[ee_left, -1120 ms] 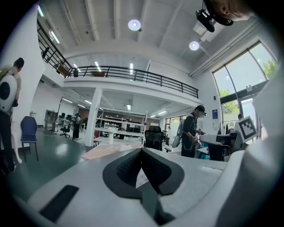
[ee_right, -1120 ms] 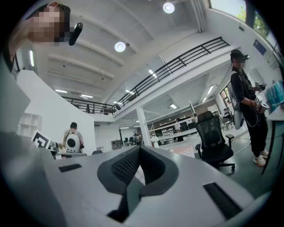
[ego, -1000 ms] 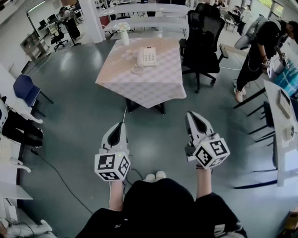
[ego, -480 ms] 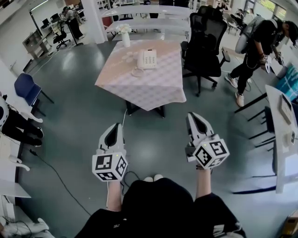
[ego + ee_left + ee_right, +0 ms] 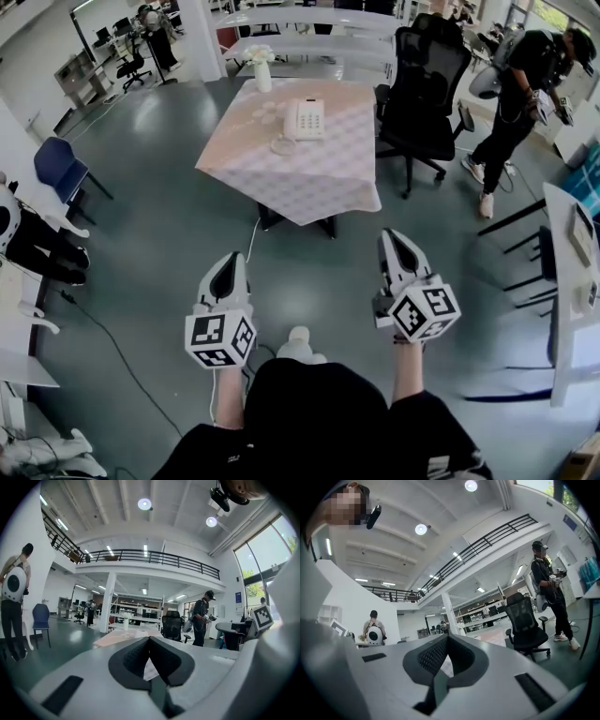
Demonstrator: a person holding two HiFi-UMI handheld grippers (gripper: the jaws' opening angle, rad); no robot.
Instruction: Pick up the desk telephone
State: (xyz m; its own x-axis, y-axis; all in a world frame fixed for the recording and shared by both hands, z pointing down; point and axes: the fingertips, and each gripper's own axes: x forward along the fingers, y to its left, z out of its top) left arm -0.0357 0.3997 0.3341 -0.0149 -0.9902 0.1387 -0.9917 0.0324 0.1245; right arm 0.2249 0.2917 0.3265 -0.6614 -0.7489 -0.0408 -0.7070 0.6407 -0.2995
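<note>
Desk telephone: white, resting on the far half of the cloth-covered table, beside a black office chair, well apart from both grippers. Left gripper: jaws pressed together, nothing between them. Right gripper: jaws likewise closed and empty.

We see the white desk telephone lying flat on the checked tablecloth, handset on its cradle, keypad facing up.
</note>
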